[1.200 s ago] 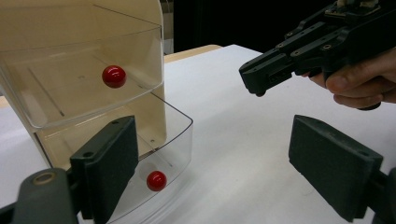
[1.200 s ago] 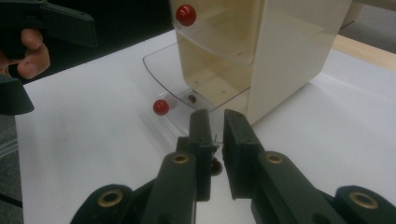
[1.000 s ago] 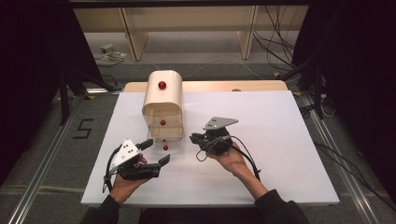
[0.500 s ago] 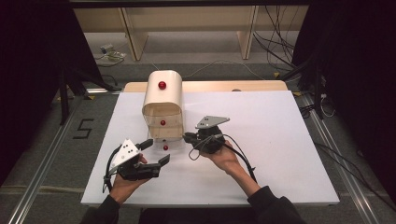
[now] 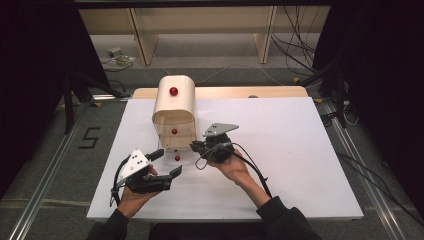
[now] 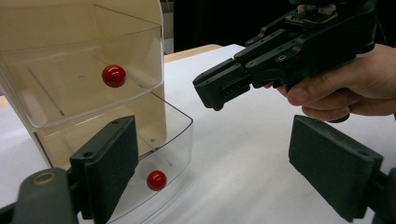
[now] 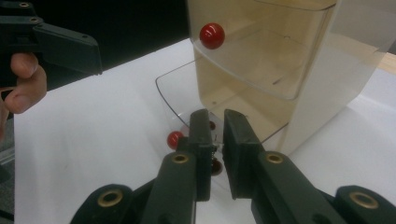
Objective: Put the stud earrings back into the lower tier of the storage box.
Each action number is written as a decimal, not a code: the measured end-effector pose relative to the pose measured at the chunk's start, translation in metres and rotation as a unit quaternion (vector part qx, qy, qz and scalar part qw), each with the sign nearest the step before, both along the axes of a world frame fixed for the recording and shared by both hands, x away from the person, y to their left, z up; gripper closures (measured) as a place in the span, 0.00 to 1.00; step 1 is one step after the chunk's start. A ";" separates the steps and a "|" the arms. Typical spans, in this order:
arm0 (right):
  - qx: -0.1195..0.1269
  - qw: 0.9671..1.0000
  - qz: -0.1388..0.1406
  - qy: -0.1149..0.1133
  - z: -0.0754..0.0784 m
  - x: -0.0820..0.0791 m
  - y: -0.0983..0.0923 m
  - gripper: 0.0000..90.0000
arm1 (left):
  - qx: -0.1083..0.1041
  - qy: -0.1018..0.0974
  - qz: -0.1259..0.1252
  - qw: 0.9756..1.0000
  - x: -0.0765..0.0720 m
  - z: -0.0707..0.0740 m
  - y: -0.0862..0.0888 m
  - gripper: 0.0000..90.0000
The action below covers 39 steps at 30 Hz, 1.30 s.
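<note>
The right tool [image 5: 196,146] has its two jaws pressed almost together, with nothing between them. Its tip hangs just over the rim of the bottom drawer [image 7: 173,91], close to it; whether it touches is hard to tell. The left tool [image 5: 167,163] has its jaws spread wide and holds nothing. It sits near the drawer, not touching it.

The bottom drawer is clear, with a red knob [image 6: 156,180]. It is pulled partly out and points toward the person. It belongs to a small box of drawers [image 5: 173,107] that stands tall on the white bench [image 5: 300,150], near the far edge.
</note>
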State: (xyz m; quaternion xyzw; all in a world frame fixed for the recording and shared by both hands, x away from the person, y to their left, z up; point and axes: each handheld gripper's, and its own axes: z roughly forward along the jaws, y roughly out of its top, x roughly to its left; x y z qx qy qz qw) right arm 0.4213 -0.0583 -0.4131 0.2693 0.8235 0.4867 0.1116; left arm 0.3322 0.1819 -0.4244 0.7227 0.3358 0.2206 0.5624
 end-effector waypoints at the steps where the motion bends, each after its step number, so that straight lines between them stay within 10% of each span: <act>1: -0.001 1.000 0.000 0.000 0.000 0.000 0.001 0.91 | 0.000 0.000 0.000 1.000 0.000 0.000 0.000 0.17; 39: -0.016 1.000 -0.004 0.010 -0.006 0.020 0.029 0.91 | 0.000 -0.002 0.000 1.000 0.000 0.000 0.001 0.17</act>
